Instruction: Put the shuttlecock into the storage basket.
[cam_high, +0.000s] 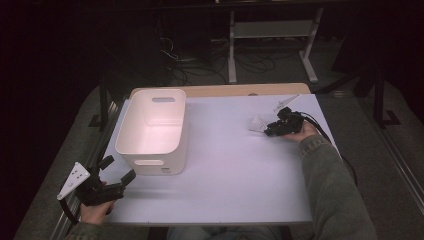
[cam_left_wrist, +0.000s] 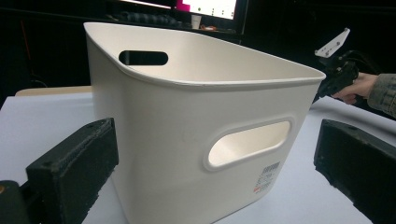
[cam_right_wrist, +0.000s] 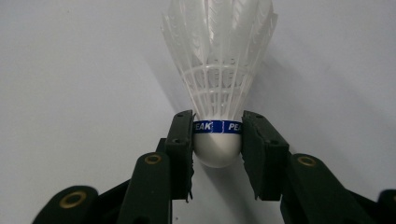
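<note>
**Shuttlecock pinched at the cork, bin waiting across the desk**

The right gripper (cam_right_wrist: 217, 135) is lying low on the desk (cam_high: 235, 165), its fingers (cam_right_wrist: 180, 140) pressing both sides of a white shuttlecock (cam_right_wrist: 218, 93) at the blue band around its rounded cork. Gripping there looks deliberate: the cork is the one firm part, and the plastic skirt is fanning away from the fingers, uncrushed. In the high view the shuttlecock (cam_high: 257, 123) is sitting at the desk's far right, well apart from the white bin (cam_high: 152, 131), which is standing upright and empty toward the left, likely as the drop-off place.

The left gripper (cam_high: 112, 175) is hovering at the near left corner with its fingers (cam_left_wrist: 74, 163) spread wide and holding nothing; they are facing the bin's (cam_left_wrist: 187, 116) handled end, perhaps ready to steady it.

The desk is carrying a plain pale sheet over a wooden top. Beyond it the room is lying dark, with cables on the floor, a white table frame, and a lit monitor (cam_left_wrist: 205, 7).
</note>
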